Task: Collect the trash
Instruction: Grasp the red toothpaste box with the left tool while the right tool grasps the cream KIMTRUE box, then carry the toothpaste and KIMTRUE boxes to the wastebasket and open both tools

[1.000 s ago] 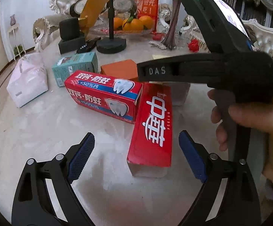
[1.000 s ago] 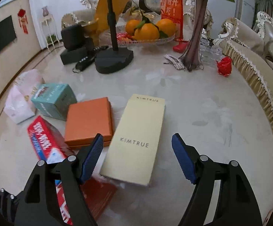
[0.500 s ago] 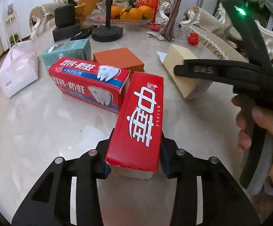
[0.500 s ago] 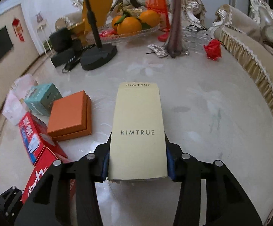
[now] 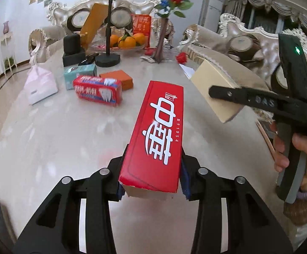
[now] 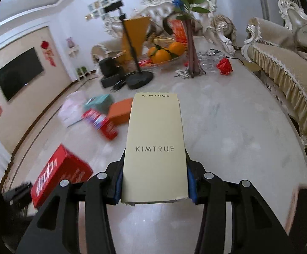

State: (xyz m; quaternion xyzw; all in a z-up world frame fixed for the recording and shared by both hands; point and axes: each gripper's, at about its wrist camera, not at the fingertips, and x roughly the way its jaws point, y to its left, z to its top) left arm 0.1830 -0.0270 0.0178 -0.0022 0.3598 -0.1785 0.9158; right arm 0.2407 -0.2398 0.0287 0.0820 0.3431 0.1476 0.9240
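A: The matte black plastic left gripper (image 5: 151, 182) has triangular cut-outs in its linkage arms, silver round rivets at the joints and blue ribbed pads (image 5: 184, 187) on its fingers.

B: The matte black plastic right gripper (image 6: 155, 187) matches. From the left wrist view, its body carries a green light, grey "DAS" lettering, and the bare-skinned right hand (image 5: 299, 160) shows a purple-edged knitted brown cuff.

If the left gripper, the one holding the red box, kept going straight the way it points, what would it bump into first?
Probably nothing soon: the left gripper holds the red box above bare table. Far ahead stand the vase and fruit bowl, though depth is unclear.
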